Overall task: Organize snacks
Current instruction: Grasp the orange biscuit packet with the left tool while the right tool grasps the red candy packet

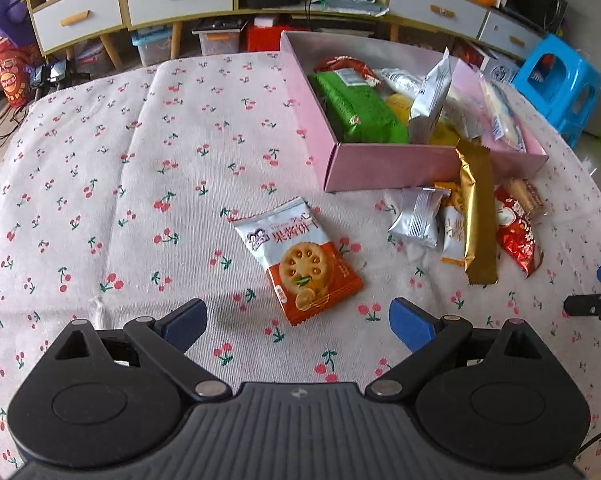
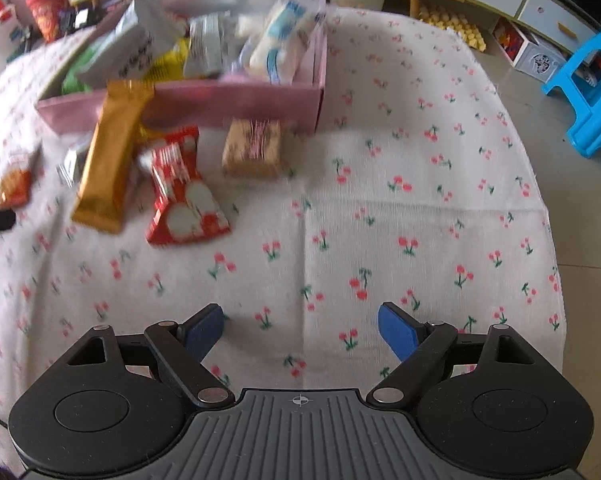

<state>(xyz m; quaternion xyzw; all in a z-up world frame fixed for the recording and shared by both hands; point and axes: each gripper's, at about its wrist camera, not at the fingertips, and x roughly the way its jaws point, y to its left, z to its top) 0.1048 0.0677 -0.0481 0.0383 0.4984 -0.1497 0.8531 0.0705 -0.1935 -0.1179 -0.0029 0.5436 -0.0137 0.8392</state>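
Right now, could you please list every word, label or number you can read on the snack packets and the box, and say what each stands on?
"果酱饼干": on the white-and-orange biscuit packet lying on the cherry-print tablecloth, large orange characters, upside down in the left wrist view.
Red-and-white crinkled packet: print blurred, unreadable.
Silver foil pouch standing in the pink cardboard box: dark lettering too blurred.
Long gold wrapper: no text visible.

Left gripper (image 1: pixel 298 322) tilted steeply down, jaws wide, nothing between. Right gripper (image 2: pixel 300 328) likewise angled down, jaws empty.
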